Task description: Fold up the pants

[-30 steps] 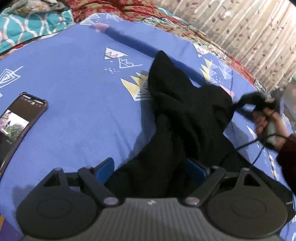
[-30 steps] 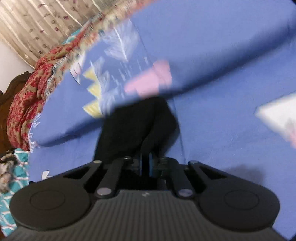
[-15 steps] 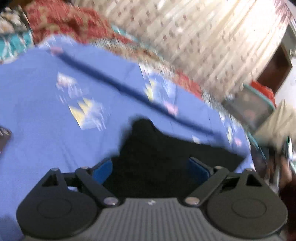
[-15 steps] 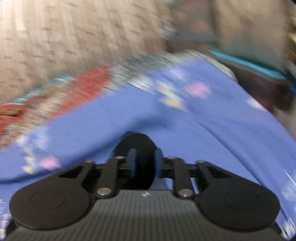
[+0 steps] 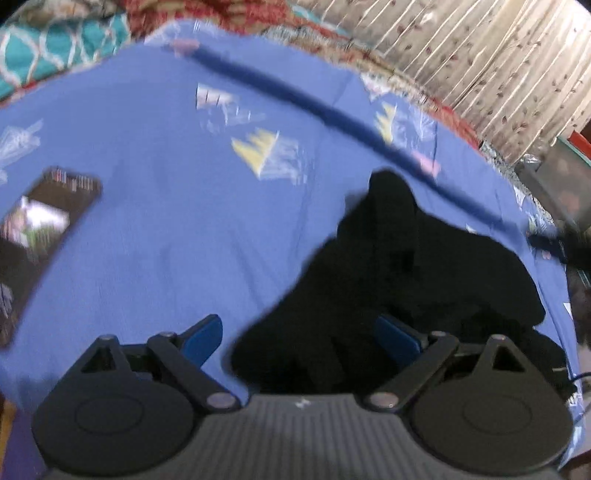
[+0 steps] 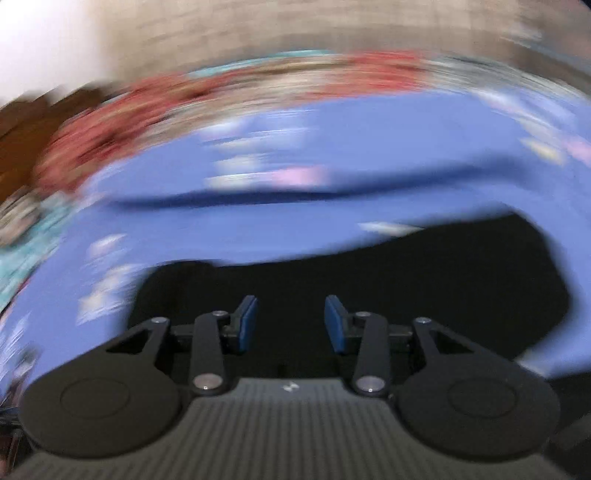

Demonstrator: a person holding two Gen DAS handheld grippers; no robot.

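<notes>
The black soft cloth pants (image 5: 399, 280) are seen bunched in a heap on the blue bed sheet w/ small white, yellow & pink shapes (image 5: 177, 229). In the left wrist view the heap lies at the right side of the bed, w/ one pointy bit of cloth sticking up toward the far side. A long dark crease in the sheet is seen running behind the heap.

The left tool (image 5: 301, 338) is held wide apart. Its blue pads (image 5: 201, 338) sit on both sides of the near end of the pants; the cloth is seen between them, but nothing is pinched. The right-side pad is partly covered by black cloth.

In the right wrist view, which is v. blurry, the right tool (image 6: 290, 325) is also held apart, w/ a clear gap between its blue pads (image 6: 245, 325). Black pants cloth (image 6: 424, 280) is seen under & past the tool, spread wide to the right on the blue sheet (image 6: 258, 229). Whether the pads touch the cloth can't be told.

A black flat phone w/ a lit screen (image 5: 37, 236) is seen lying on the sheet, well apart from the pants, at the left. A teal & white patterned cloth (image 5: 51, 48) and a red flowery blanket (image 5: 207, 11) are seen at the far edge of the bed. A pale striped curtain w/ small leaf marks (image 5: 480, 62) hangs behind.
</notes>
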